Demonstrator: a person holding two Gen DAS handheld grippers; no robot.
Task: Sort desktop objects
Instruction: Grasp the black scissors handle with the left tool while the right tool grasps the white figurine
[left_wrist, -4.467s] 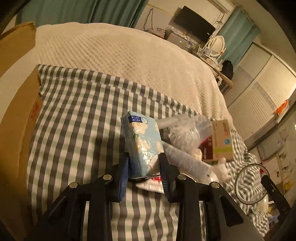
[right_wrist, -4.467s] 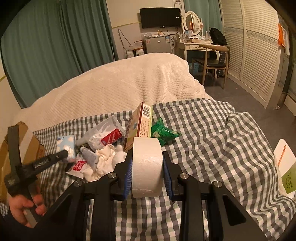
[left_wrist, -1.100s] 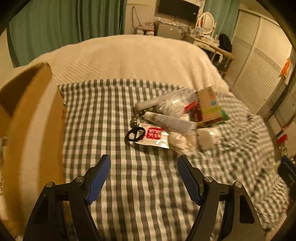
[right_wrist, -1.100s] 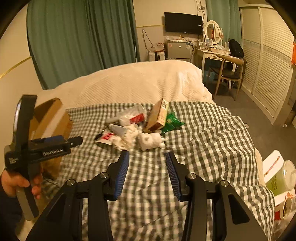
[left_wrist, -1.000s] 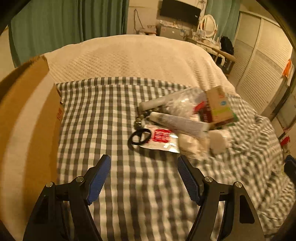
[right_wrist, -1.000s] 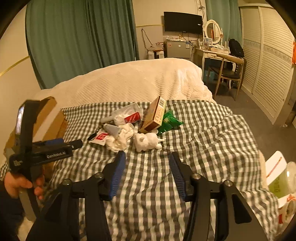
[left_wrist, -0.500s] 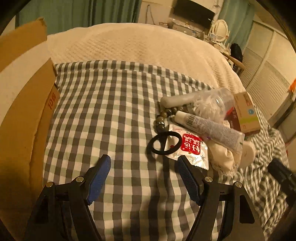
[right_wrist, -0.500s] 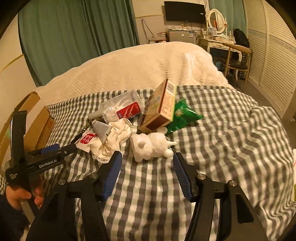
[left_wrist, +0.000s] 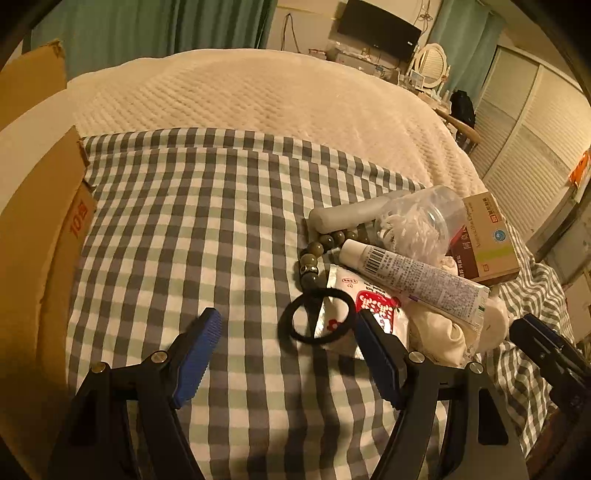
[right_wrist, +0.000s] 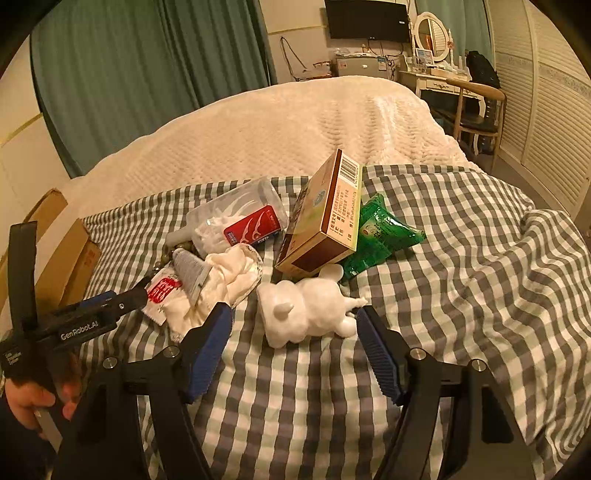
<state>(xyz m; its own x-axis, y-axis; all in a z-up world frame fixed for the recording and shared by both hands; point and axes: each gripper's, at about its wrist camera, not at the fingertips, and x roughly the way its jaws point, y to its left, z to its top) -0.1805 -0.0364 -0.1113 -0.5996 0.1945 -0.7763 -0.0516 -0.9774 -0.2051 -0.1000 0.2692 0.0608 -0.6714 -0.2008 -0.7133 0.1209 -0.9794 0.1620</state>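
A heap of small objects lies on the grey checked cloth (left_wrist: 192, 229). In the left wrist view a black hair tie (left_wrist: 317, 320) rests on a red-and-white sachet (left_wrist: 373, 306), beside a bead bracelet (left_wrist: 314, 258), a white tube (left_wrist: 413, 280) and a brown medicine box (left_wrist: 484, 240). My left gripper (left_wrist: 286, 347) stands open just short of the hair tie, holding nothing. In the right wrist view a white toy figure (right_wrist: 306, 314) lies in front of my right gripper (right_wrist: 293, 347), whose jaws are opening, with the toy just ahead of their tips and untouched.
An open cardboard box (left_wrist: 37, 229) stands at the left edge of the cloth. A clear jar of floss picks (right_wrist: 240, 221), a green packet (right_wrist: 384, 236) and a white cloth (right_wrist: 229, 277) crowd the heap. A cream bedspread (right_wrist: 295, 129) lies beyond. A hand (right_wrist: 29, 402) grips the left tool.
Both grippers have come down and closer to the heap. The right jaws have spread wider. The carton and the paper roll held earlier are gone from the jaws.
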